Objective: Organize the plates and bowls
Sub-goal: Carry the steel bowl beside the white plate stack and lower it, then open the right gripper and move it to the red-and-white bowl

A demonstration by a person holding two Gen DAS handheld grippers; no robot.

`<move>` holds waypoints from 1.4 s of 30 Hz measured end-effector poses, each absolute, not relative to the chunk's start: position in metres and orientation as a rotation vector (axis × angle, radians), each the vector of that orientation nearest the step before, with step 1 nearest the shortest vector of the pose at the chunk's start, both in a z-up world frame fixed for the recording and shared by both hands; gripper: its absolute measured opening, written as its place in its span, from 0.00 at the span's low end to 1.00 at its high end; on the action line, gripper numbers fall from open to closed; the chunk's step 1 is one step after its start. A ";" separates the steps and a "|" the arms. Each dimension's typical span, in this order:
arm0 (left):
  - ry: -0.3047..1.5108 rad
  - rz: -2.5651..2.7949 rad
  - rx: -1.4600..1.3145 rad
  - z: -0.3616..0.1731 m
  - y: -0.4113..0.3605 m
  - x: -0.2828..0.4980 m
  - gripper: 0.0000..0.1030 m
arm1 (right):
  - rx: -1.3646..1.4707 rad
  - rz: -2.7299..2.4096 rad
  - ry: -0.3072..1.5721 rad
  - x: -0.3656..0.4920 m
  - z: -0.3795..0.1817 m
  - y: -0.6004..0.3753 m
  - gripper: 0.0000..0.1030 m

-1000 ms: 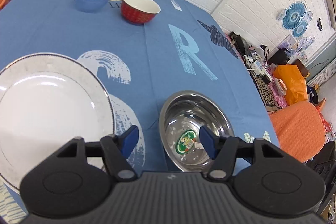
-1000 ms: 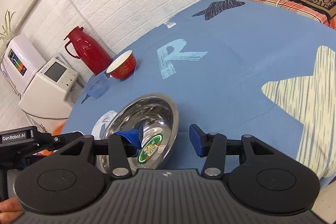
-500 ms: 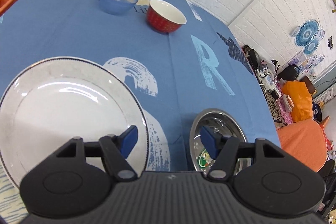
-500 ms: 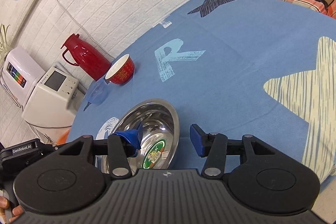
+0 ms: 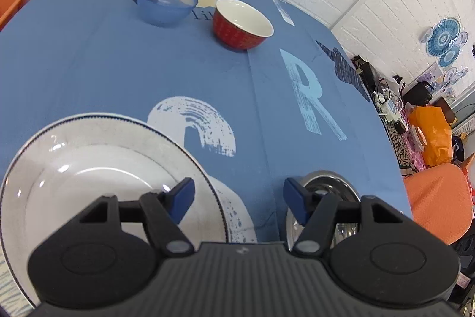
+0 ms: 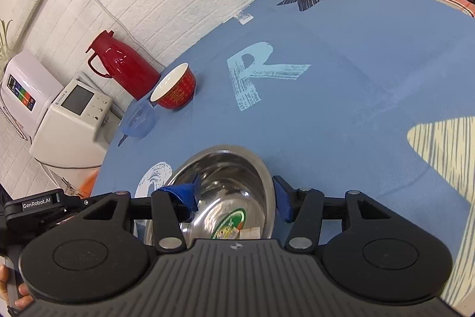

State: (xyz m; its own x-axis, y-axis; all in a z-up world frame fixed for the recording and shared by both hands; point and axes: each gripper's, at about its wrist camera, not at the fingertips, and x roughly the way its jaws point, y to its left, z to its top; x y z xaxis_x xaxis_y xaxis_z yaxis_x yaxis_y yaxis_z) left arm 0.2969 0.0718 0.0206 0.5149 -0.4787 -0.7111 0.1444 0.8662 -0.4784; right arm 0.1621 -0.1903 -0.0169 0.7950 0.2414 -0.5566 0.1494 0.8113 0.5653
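Nearer now: three bowls [image 5: 242, 24], one plate [image 5: 89, 168].

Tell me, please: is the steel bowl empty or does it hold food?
Empty. The steel bowl shows only bare reflective metal and a green sticker inside; no food is visible.

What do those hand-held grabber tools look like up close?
Both the left gripper and the right gripper have matte black ribbed plastic bodies with two round housings, black linkage arms with silver pivot screws, and blue-padded fingers. One side module reads "GenRobot.AI" in white.
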 end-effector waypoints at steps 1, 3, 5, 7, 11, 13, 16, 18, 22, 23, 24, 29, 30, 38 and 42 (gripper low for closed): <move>0.968 -0.383 -0.372 0.022 0.071 0.302 0.64 | 0.620 0.052 0.657 0.165 -0.014 -0.191 0.37; 0.981 -0.361 -0.341 0.023 0.068 0.311 0.64 | 0.585 0.053 0.649 0.171 -0.007 -0.191 0.37; 0.973 -0.357 -0.331 0.023 0.067 0.317 0.64 | 0.546 0.061 0.640 0.178 0.000 -0.190 0.37; 0.961 -0.344 -0.316 0.025 0.066 0.322 0.66 | 0.505 0.069 0.642 0.187 0.007 -0.186 0.38; 0.938 -0.318 -0.284 0.030 0.064 0.327 0.66 | 0.432 0.102 0.666 0.205 0.014 -0.175 0.38; 0.933 -0.307 -0.268 0.032 0.062 0.328 0.66 | 0.395 0.121 0.682 0.212 0.017 -0.168 0.38; 0.904 -0.288 -0.232 0.035 0.057 0.325 0.66 | 0.327 0.137 0.696 0.221 0.021 -0.155 0.38; 0.892 -0.280 -0.202 0.037 0.054 0.323 0.66 | 0.291 0.141 0.710 0.225 0.021 -0.148 0.38; 0.868 -0.249 -0.153 0.039 0.050 0.319 0.66 | 0.210 0.146 0.740 0.237 0.022 -0.133 0.38; 0.857 -0.238 -0.137 0.040 0.050 0.319 0.66 | 0.188 0.144 0.750 0.241 0.022 -0.129 0.38; 0.847 -0.226 -0.121 0.042 0.050 0.320 0.67 | 0.169 0.146 0.755 0.245 0.023 -0.126 0.38; 0.822 -0.175 -0.056 0.050 0.053 0.345 0.68 | 0.109 0.173 0.782 0.278 0.028 -0.115 0.38; 0.825 -0.185 -0.047 0.052 0.053 0.353 0.68 | 0.103 0.175 0.792 0.287 0.029 -0.115 0.38; 0.948 -0.158 -0.283 0.054 0.065 0.455 0.68 | -0.030 0.129 0.847 0.396 0.036 -0.104 0.38; 0.998 -0.114 -0.371 0.039 0.058 0.482 0.68 | -0.021 0.091 0.876 0.448 0.029 -0.103 0.38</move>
